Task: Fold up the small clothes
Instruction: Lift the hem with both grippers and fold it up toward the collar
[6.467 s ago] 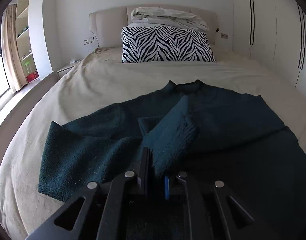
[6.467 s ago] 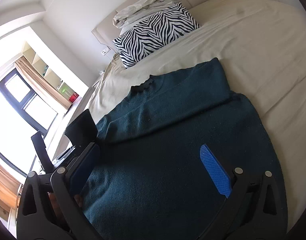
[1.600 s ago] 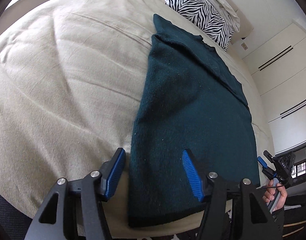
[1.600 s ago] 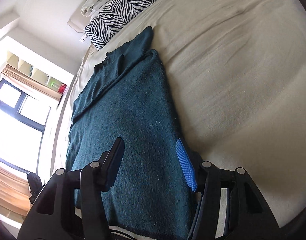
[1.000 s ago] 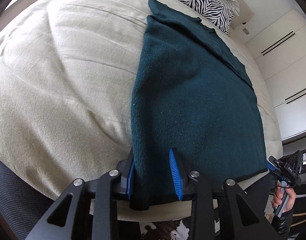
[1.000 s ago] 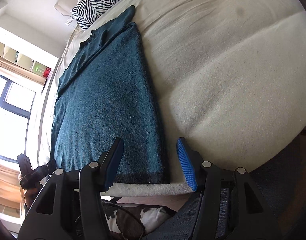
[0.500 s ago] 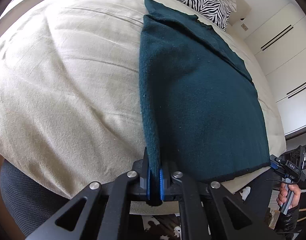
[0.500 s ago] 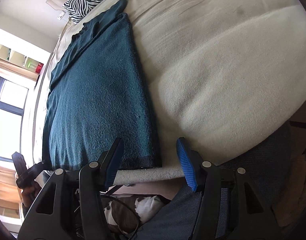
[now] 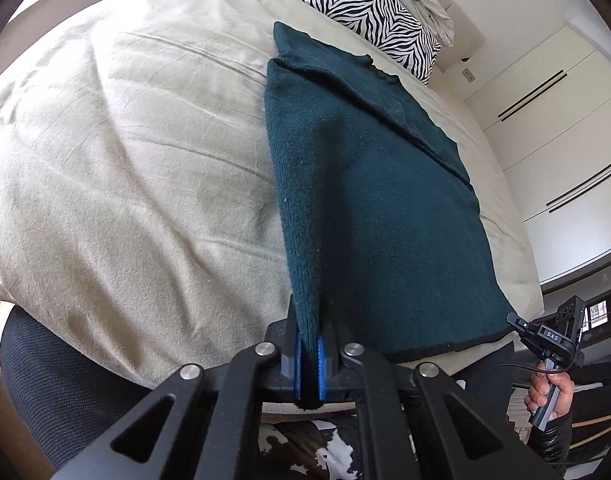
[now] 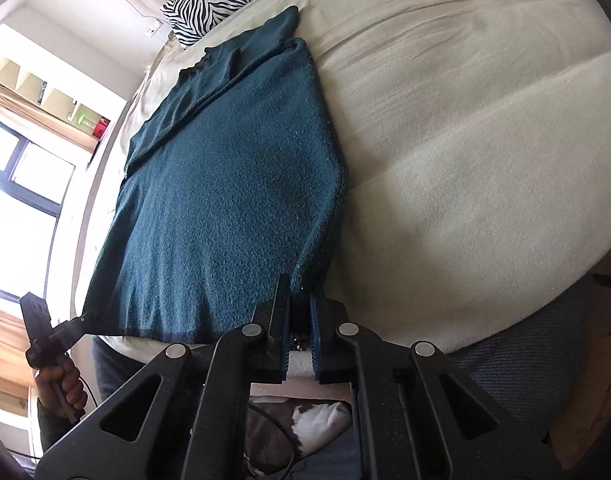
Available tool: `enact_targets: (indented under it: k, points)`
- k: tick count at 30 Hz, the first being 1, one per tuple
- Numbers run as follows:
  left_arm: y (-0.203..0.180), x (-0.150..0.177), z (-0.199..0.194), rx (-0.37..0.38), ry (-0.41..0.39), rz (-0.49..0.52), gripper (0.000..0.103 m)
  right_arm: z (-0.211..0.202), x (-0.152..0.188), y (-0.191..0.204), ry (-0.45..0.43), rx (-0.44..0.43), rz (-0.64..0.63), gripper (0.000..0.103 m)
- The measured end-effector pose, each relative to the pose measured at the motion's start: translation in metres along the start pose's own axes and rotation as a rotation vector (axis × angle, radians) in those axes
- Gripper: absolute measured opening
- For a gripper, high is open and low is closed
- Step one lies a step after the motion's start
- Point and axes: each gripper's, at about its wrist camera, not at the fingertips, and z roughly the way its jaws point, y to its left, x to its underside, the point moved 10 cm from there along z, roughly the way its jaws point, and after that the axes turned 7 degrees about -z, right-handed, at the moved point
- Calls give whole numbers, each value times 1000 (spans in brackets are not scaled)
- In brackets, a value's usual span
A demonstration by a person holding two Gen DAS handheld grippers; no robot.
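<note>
A dark teal sweater (image 9: pixel 377 200) lies lengthwise on the beige bed (image 9: pixel 125 160), its sleeves folded in, its hem at the near edge. My left gripper (image 9: pixel 309 360) is shut on the hem's left corner, and the fabric rises in a ridge from the jaws. In the right wrist view the sweater (image 10: pixel 225 184) runs up to the left. My right gripper (image 10: pixel 299 320) is shut on the hem's right corner, which lifts off the mattress. Each gripper shows in the other's view, the right one (image 9: pixel 545 336) and the left one (image 10: pixel 49 336), both at the hem corners.
A zebra-print pillow (image 9: pixel 369 12) with folded bedding on it stands at the headboard. White wardrobes (image 9: pixel 553 120) line the right wall. A window and shelves (image 10: pixel 33 128) are on the left side. A dark chair (image 9: pixel 45 380) sits below the bed's near edge.
My right gripper has closed on the sweater's right hem corner; half a second ago it was open. My left gripper stays shut on the left corner and has lifted it slightly.
</note>
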Motion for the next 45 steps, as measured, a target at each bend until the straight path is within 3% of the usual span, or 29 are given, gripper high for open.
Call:
enact_targets:
  k: [11, 26, 34, 45]
  points:
    - [-9, -25, -31, 254, -66, -169, 6, -22, -38, 34, -119, -204, 63, 7]
    - [-26, -94, -52, 505, -155, -346, 6, -35, -129, 28, -248, -212, 102, 7]
    - [-34, -153, -39, 523, -200, -362, 6, -13, -189, 32, -285, -168, 71, 7]
    - [-46, -245, 18, 482, -197, -364, 6, 49, -291, 26, -304, -98, 55, 7]
